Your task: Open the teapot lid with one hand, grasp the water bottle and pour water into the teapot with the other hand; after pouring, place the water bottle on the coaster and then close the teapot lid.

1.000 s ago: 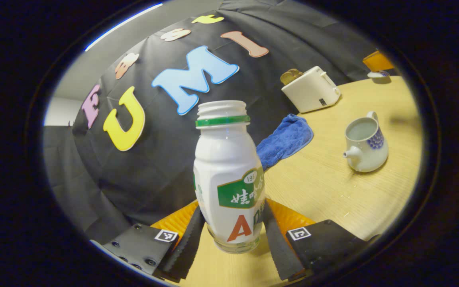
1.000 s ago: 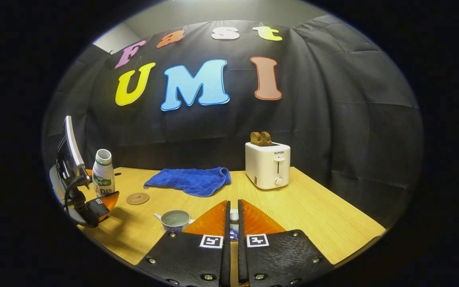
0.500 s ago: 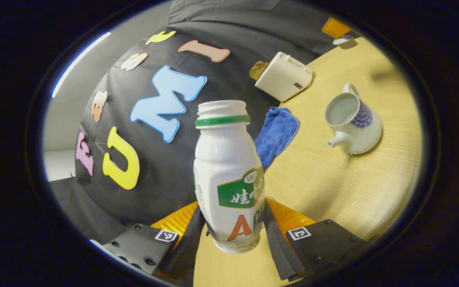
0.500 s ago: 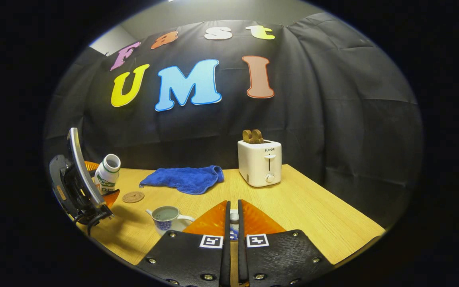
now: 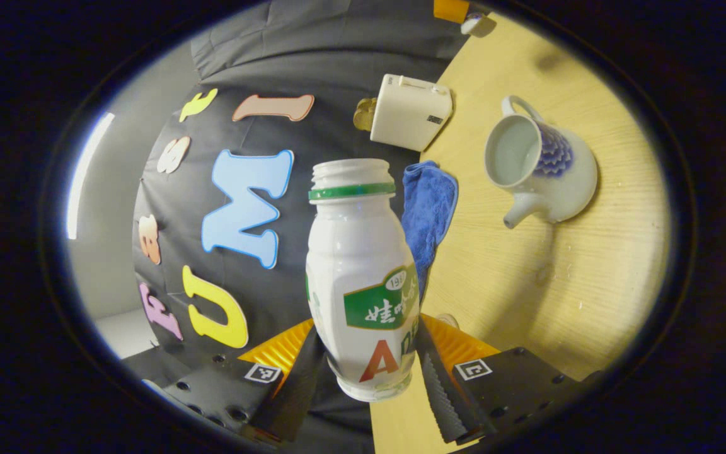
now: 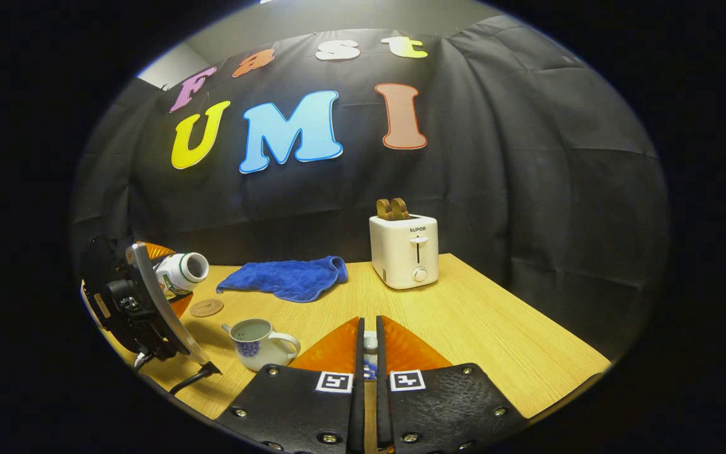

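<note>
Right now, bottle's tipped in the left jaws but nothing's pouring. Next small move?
Probably carry the bottle sideways until its mouth sits over the open teapot, then tip further. In the right gripper view the bottle lies nearly level, off to the teapot's side near the coaster. The right gripper holds the lid clear, so the opening is free.
</note>
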`<action>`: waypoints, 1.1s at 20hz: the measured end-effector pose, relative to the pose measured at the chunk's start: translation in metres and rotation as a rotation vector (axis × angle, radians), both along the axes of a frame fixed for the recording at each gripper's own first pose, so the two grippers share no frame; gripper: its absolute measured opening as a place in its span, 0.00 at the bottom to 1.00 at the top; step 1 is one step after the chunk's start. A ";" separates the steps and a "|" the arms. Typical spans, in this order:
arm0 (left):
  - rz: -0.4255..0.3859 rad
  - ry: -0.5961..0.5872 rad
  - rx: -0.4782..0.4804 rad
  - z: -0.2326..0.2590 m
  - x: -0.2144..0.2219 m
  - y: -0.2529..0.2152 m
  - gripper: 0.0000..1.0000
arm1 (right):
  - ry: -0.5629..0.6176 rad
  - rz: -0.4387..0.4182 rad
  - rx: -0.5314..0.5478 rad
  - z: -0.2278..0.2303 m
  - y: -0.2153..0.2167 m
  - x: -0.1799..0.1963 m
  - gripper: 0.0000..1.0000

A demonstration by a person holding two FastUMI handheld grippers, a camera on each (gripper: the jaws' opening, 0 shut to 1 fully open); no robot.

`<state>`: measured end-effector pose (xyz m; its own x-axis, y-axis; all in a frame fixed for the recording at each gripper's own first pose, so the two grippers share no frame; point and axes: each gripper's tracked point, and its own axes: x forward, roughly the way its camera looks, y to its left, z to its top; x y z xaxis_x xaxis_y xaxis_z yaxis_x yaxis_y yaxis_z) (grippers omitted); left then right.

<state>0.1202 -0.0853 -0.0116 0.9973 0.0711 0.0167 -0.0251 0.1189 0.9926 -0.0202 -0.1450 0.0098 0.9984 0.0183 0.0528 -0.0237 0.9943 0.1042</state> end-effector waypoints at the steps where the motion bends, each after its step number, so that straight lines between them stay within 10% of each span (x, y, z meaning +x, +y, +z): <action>1: -0.003 -0.003 0.026 0.000 0.002 -0.001 0.84 | 0.002 0.001 0.000 -0.001 0.000 0.001 0.07; 17: -0.019 -0.035 0.280 0.006 -0.002 -0.021 0.90 | 0.013 0.004 0.021 -0.010 -0.010 0.002 0.07; 22: -0.024 -0.046 0.320 0.010 -0.004 -0.023 0.79 | 0.017 0.006 0.025 -0.013 -0.011 0.001 0.07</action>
<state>0.1162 -0.1081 -0.0018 0.9963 0.0318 0.0797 -0.0718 -0.1977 0.9776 -0.0190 -0.1561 -0.0027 0.9991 0.0236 0.0366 -0.0281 0.9912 0.1295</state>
